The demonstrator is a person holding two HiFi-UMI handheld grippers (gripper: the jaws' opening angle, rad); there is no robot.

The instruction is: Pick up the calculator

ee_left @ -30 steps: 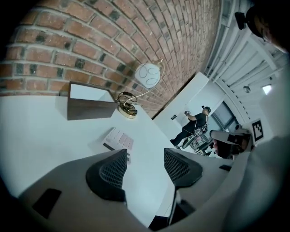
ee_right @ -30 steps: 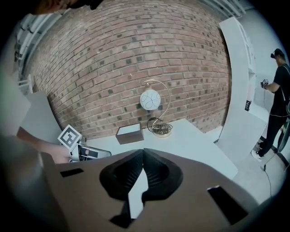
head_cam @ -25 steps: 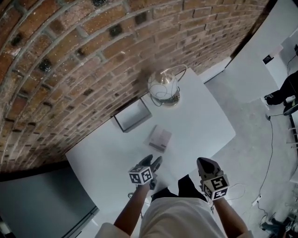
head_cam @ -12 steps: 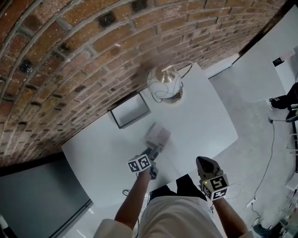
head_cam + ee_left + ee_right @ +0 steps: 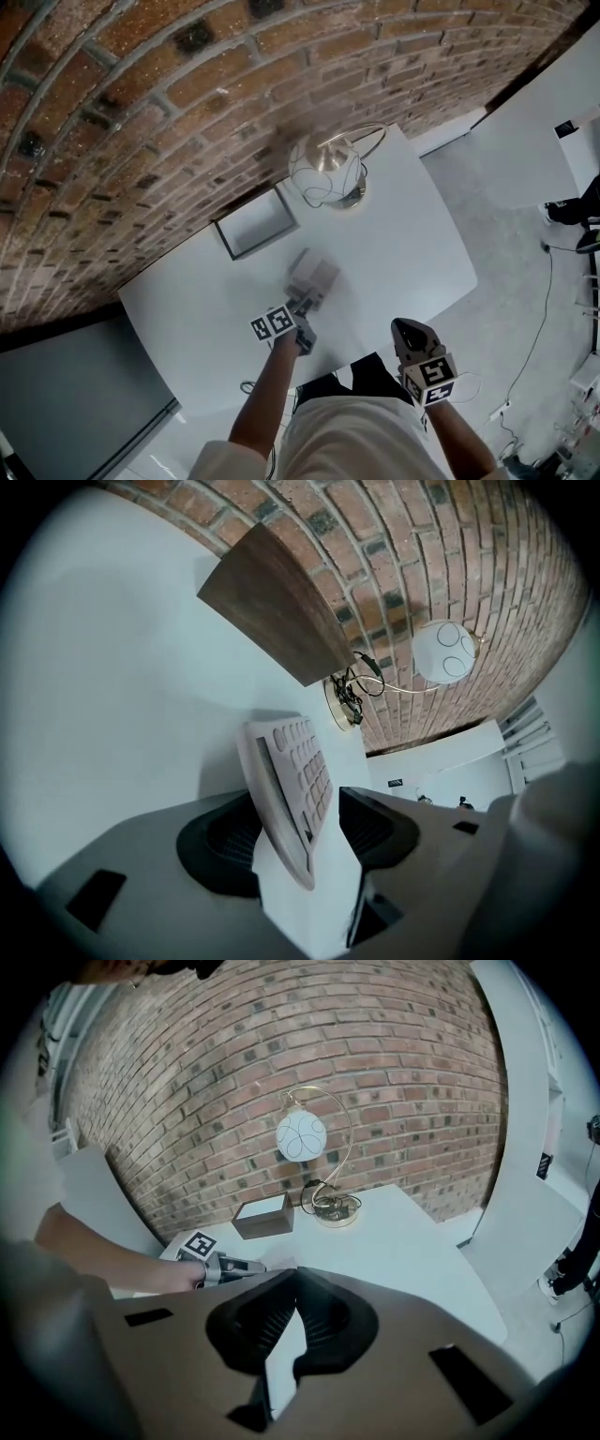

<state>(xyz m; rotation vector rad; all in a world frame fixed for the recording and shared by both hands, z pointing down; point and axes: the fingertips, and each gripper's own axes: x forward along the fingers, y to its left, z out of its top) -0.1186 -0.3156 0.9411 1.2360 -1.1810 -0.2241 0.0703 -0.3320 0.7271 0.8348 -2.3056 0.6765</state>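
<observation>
Nearest the person, the right gripper (image 5: 410, 327) hangs by the body off the near edge of the white worktop (image 5: 412, 234). Its dark fingers (image 5: 251, 1321) meet at the tips with nothing between them, so it looks parked out of the way as the spare tool. Further in and to the left, the left gripper (image 5: 302, 306) is stretched out low over the worktop. Its fingers (image 5: 380, 822) are spread apart on either side of the near end of the flat, pale grey calculator (image 5: 314, 274). A gap shows on the right side, so I judge the grip not yet closed. The calculator lies mid-worktop with its keys up, and this end-on approach suits pinching its thin edges. Beyond it, to the far left, sits a shallow, dark-sided rectangular box (image 5: 255, 223). To the far right a brass lamp with a white glass globe (image 5: 323, 169) stands against the red brick wall (image 5: 141, 112), both well clear of the reach.
</observation>
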